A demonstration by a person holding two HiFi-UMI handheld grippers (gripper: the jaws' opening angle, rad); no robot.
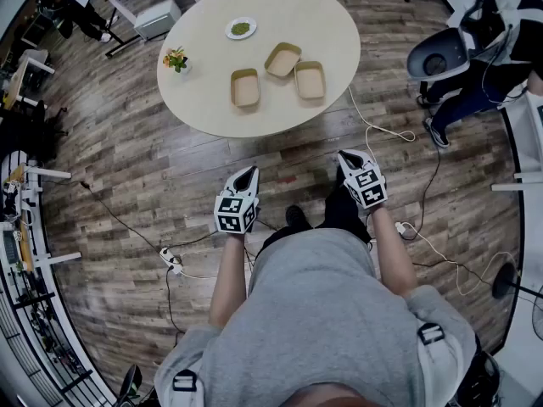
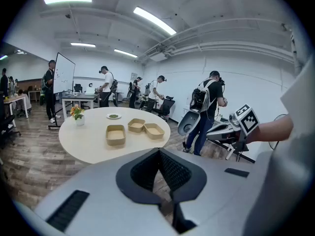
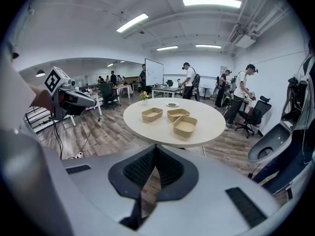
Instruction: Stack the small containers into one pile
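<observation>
Three small tan containers lie apart on a round cream table (image 1: pixel 212 100): one (image 1: pixel 245 87) at the left, one (image 1: pixel 282 59) further back, one (image 1: pixel 310 80) at the right. They also show in the left gripper view (image 2: pixel 115 134) and the right gripper view (image 3: pixel 185 126). My left gripper (image 1: pixel 248 173) and right gripper (image 1: pixel 348 156) hang over the wooden floor, well short of the table's near edge. Both are shut with nothing between the jaws, as seen at the left gripper (image 2: pixel 159 151) and the right gripper (image 3: pixel 155 147).
A white plate of something green (image 1: pixel 241 28) and a small flower pot (image 1: pixel 176 59) stand at the table's far left. Cables and a power strip (image 1: pixel 171 259) lie on the floor. A grey chair (image 1: pixel 437 55) and a person are at the right; other people stand behind the table.
</observation>
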